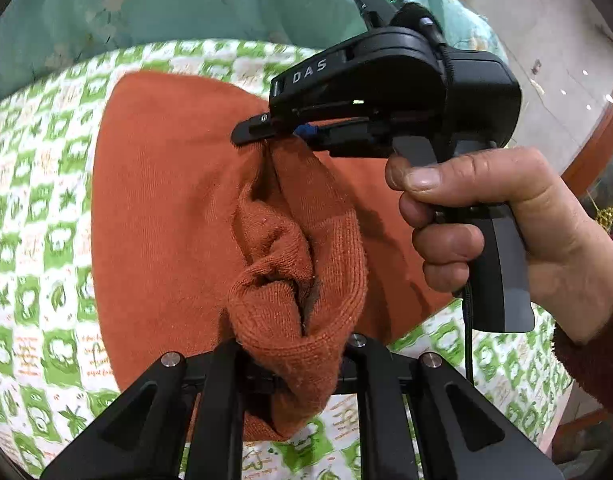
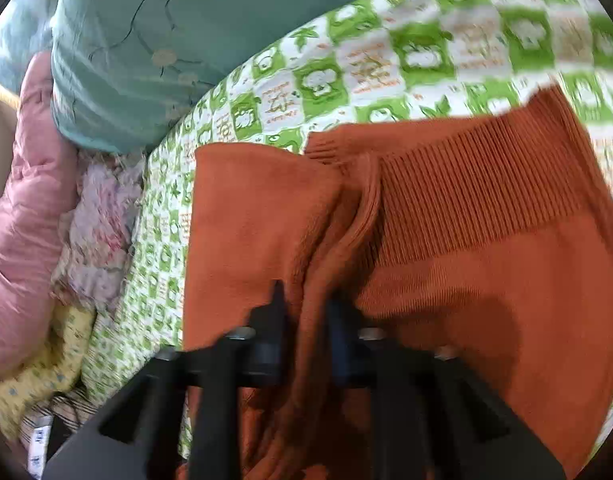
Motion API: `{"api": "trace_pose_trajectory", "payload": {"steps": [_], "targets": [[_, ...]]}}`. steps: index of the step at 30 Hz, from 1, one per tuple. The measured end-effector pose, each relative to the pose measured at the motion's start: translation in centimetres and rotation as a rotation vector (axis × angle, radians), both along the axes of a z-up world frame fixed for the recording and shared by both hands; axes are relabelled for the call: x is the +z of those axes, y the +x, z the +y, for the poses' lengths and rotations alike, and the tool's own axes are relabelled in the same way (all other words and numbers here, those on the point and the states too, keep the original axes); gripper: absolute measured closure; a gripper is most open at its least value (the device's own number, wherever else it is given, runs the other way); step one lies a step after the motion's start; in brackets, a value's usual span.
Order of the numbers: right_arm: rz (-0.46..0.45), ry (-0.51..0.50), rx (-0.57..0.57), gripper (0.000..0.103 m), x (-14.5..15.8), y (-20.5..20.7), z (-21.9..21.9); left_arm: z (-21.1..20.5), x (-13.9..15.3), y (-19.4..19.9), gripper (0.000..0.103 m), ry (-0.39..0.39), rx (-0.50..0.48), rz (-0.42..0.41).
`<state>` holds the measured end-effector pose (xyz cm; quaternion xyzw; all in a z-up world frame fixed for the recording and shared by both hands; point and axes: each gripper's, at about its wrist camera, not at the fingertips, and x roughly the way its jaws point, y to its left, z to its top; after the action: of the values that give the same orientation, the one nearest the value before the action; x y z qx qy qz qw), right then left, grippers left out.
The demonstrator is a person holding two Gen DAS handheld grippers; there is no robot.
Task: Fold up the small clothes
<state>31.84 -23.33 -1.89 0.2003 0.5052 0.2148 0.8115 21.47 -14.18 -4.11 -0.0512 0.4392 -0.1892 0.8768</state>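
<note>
orange knit garment (image 1: 166, 208) lies on green-and-white checked sheet (image 1: 34, 208) (ribbed hem (image 2: 466, 184) visible in right wrist view). left gripper (image 1: 290, 360) pinches bunched cuff near its fingers. right gripper (image 1: 266, 132), held by hand (image 1: 506, 232), clamps raised fold of same garment. teal quilt (image 2: 126, 60) beyond sheet.

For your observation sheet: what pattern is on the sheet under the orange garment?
The sheet has a green-and-white check with small cartoon prints and orange lettering, clearest in the right wrist view.

A home bedroom: a green-checked bedsheet (image 2: 326, 80), a teal quilt (image 2: 146, 60) and pink bedding (image 2: 22, 220)
</note>
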Motion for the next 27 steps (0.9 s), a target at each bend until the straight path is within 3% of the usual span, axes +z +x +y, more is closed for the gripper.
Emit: {"api": "trace_pose_trajectory", "payload": {"steps": [4, 7, 14, 21, 27], "targets": [[-0.131, 0.041, 0.006, 0.09, 4.3, -1.2, -2.6, -1.8, 2.7, 0.4, 0.091, -0.066, -0.055, -0.055], [-0.171, 0.0, -0.008, 0.091, 5.6, -1.5, -5.6, -4.2, 2.7, 1.6, 0.09, -0.101, -0.104, -0.045], [-0.078, -0.063, -0.089, 0.091, 1.6, -1.0, -11.1, -8.5, -1.1, 4.2, 0.09, -0.102, -0.163, 0.038], [-0.069, -0.079, -0.077, 0.091, 0.1, -0.4, -12.0, -9.3, -2.8, 5.8, 0.087, -0.109, -0.153, 0.086], [-0.064, -0.085, -0.077, 0.09, -0.4, -0.5, -12.5, -10.5, -3.1, 4.2, 0.065, -0.124, -0.176, 0.123]]}}
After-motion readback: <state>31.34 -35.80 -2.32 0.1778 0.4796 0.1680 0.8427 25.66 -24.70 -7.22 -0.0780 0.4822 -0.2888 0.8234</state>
